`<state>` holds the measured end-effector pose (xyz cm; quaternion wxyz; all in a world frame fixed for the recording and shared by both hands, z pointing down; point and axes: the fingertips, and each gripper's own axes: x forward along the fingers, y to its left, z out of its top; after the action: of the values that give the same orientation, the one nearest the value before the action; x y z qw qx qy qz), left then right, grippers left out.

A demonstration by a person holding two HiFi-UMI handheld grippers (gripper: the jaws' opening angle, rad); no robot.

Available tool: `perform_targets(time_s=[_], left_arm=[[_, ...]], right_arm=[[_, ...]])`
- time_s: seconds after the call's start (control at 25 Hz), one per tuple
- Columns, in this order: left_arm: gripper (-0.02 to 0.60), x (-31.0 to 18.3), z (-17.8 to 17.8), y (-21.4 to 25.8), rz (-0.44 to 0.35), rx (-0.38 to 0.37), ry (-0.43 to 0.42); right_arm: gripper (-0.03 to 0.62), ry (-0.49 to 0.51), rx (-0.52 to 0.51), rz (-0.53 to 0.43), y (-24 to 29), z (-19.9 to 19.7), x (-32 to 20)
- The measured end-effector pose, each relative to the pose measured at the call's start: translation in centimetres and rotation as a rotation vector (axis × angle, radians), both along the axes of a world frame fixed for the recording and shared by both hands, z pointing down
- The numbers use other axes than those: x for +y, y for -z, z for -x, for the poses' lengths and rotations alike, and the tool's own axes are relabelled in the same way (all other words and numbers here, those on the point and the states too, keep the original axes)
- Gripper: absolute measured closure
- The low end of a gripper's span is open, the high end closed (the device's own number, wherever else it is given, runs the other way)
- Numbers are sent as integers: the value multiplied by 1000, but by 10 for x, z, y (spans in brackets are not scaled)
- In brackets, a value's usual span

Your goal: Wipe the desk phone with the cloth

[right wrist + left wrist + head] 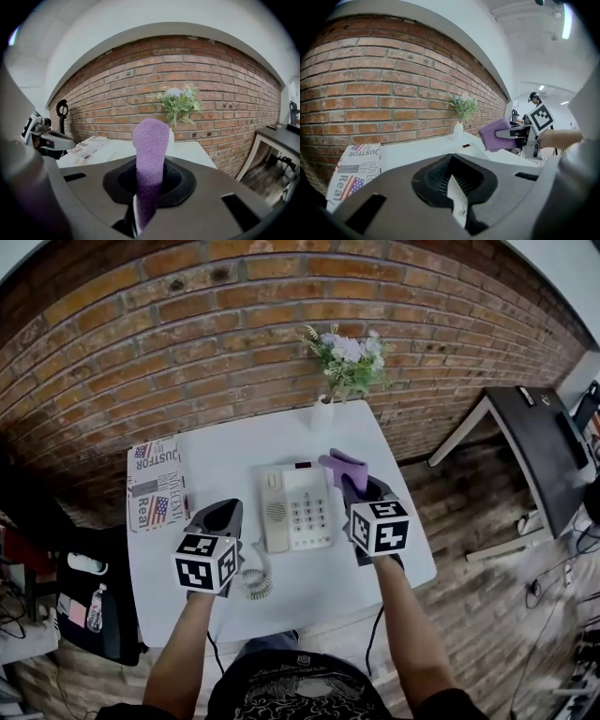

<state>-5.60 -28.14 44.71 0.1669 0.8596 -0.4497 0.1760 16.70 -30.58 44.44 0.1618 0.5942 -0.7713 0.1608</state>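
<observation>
The white desk phone (298,508) lies in the middle of the white table (225,456), its handset (274,512) in the cradle on its left side and its coiled cord (255,582) trailing toward me. My right gripper (361,486) hovers at the phone's right edge, shut on a purple cloth (344,468) that sticks up between its jaws as a folded strip (150,140). My left gripper (217,518) hangs just left of the phone, jaws together and empty (452,180). From the left gripper view the purple cloth (494,135) shows over the phone (465,149).
A folded newspaper (155,484) lies on the table's left side. A white vase of flowers (323,409) stands at the back edge against the brick wall. A black desk (544,446) stands to the right, and a dark chair with a bag (89,601) to the left.
</observation>
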Motion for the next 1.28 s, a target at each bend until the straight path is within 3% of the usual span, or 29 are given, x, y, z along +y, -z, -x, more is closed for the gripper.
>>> perform_targets(time_s=[0.44,0.8,1.28], left_arm=[[580,-22,8,-28,62,12,-17],[580,-28,11,-32,68,14,-10],[580,8,3,-34,63,7,15]], right_arm=[[551,35,93,72,-32,11,-49],[551,235,294,104,-54,53,-55],[551,391,346,111,-67,87,-20]])
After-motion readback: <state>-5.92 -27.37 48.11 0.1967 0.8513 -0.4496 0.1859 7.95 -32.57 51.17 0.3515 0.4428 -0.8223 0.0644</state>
